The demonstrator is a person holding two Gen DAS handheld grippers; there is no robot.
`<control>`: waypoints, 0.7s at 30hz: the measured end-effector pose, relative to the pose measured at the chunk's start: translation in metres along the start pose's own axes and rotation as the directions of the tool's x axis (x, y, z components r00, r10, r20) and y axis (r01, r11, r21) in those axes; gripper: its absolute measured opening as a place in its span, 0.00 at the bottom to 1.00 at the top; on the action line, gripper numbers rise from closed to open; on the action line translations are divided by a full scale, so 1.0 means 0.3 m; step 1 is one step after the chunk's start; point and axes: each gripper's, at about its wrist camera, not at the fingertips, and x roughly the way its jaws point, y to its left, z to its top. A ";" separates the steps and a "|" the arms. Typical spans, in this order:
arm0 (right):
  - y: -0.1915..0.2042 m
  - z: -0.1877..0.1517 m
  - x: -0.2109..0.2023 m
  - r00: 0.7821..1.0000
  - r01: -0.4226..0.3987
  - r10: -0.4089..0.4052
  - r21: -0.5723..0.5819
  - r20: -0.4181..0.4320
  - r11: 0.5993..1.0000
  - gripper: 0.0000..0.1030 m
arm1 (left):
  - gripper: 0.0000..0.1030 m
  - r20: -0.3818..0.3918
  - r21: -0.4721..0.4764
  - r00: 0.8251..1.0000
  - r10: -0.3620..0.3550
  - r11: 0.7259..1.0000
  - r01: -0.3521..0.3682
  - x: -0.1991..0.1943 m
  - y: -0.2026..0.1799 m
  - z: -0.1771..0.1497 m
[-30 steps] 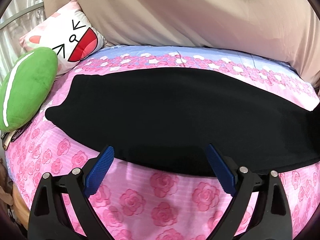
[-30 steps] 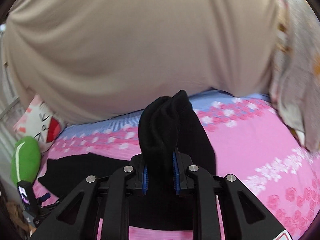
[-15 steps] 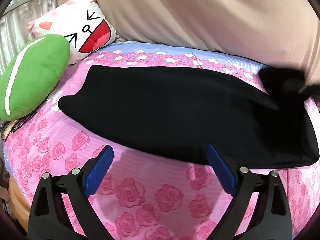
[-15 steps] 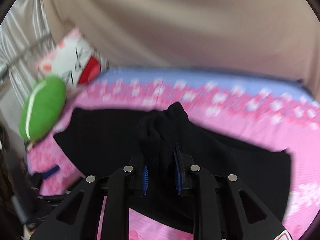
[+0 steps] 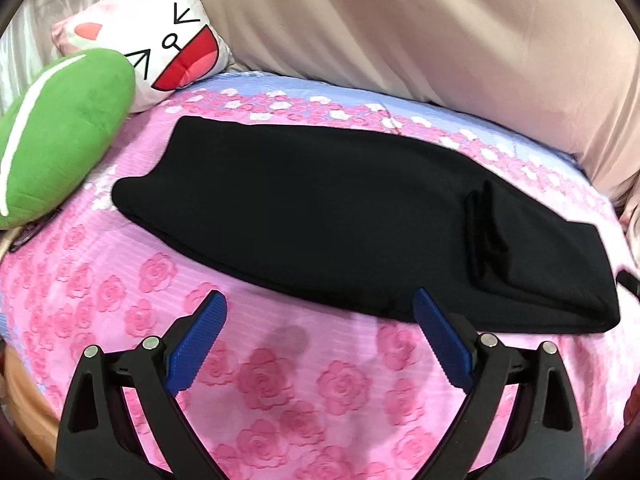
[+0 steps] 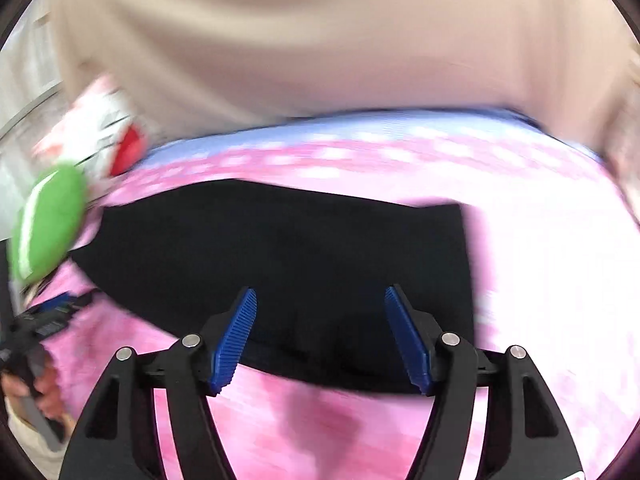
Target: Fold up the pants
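The right gripper [image 6: 320,340], which a second ago pinched a bunched end of the black pants [image 5: 340,216] and carried it across the bed, has let go: its jaws now stand wide and empty, and the carried end lies doubled back on the rest of the garment.

Left wrist view: the pants stretch across the pink rose-print bedsheet [image 5: 280,380], long and flat, with the freshly laid flap at the right end forming a thicker, creased layer. That placement looks deliberate, the leg end brought over to shorten the garment for the next fold. The left gripper [image 5: 320,340] hovers over bare sheet with its fingers [image 5: 196,340] spread wide, holding nothing; the near edge of the pants lies just beyond the fingertips, apart from them. A green plush cushion [image 5: 60,136] and a cartoon-face pillow [image 5: 160,40] sit at the far left, against a beige draped cloth [image 5: 400,40].

Right wrist view: motion blur softens everything. The pants [image 6: 280,264] fill the middle, their near hem passing between and just ahead of the open blue fingers [image 6: 236,340], not gripped. Whether the pads brush the cloth cannot be told. The other gripper's handle and hand show dimly at lower left.
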 end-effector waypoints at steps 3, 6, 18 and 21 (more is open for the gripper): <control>-0.203 -0.033 -0.010 0.998 0.056 -0.052 0.148 -0.031 0.987 0.64 | 0.91 0.020 -0.052 1.000 0.010 0.999 -0.009 0.024 0.045 0.033; -0.298 -0.064 0.029 0.998 0.005 0.009 0.231 -0.058 0.973 0.64 | 0.91 -0.006 -0.176 1.000 0.013 0.984 -0.014 0.070 0.160 0.075; -0.216 -0.067 0.180 0.982 -0.150 0.178 0.295 -0.069 0.944 0.55 | 0.94 -0.040 -0.462 0.998 0.047 0.885 -0.060 0.182 0.553 0.165; -0.203 -0.057 0.190 0.980 -0.161 0.188 0.305 -0.061 0.938 0.26 | 0.90 -0.066 -0.495 0.997 -0.024 0.869 -0.012 0.285 0.574 0.177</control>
